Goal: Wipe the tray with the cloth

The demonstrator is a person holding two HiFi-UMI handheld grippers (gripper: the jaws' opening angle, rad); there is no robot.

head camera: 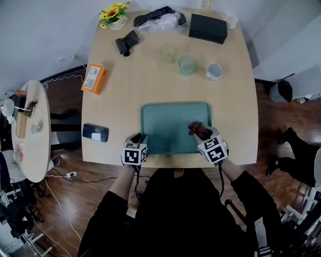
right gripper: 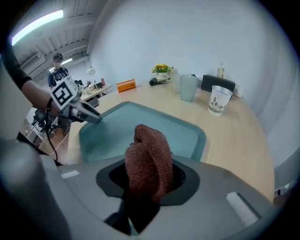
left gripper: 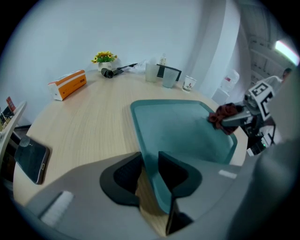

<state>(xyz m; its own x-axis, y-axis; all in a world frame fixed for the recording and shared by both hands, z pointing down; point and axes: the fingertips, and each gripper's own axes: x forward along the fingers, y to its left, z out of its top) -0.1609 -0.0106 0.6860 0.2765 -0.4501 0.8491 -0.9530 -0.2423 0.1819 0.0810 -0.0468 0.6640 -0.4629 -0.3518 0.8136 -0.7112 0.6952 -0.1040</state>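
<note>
A teal tray (head camera: 173, 125) lies on the wooden table near its front edge. My left gripper (head camera: 141, 141) is shut on the tray's near left rim (left gripper: 149, 164), which runs between its jaws. My right gripper (head camera: 199, 134) is shut on a bunched reddish-brown cloth (right gripper: 149, 159), held over the tray's near right corner (head camera: 205, 143). In the left gripper view the cloth (left gripper: 224, 113) shows at the tray's (left gripper: 187, 129) far right side. The tray (right gripper: 136, 129) lies just ahead of the cloth in the right gripper view.
Beyond the tray stand two translucent cups (head camera: 186, 65), a white mug (head camera: 214, 72), a black box (head camera: 207, 28), an orange box (head camera: 94, 78) and a flower pot (head camera: 114, 15). A dark phone (head camera: 95, 132) lies left of the tray. A round side table (head camera: 30, 128) stands at left.
</note>
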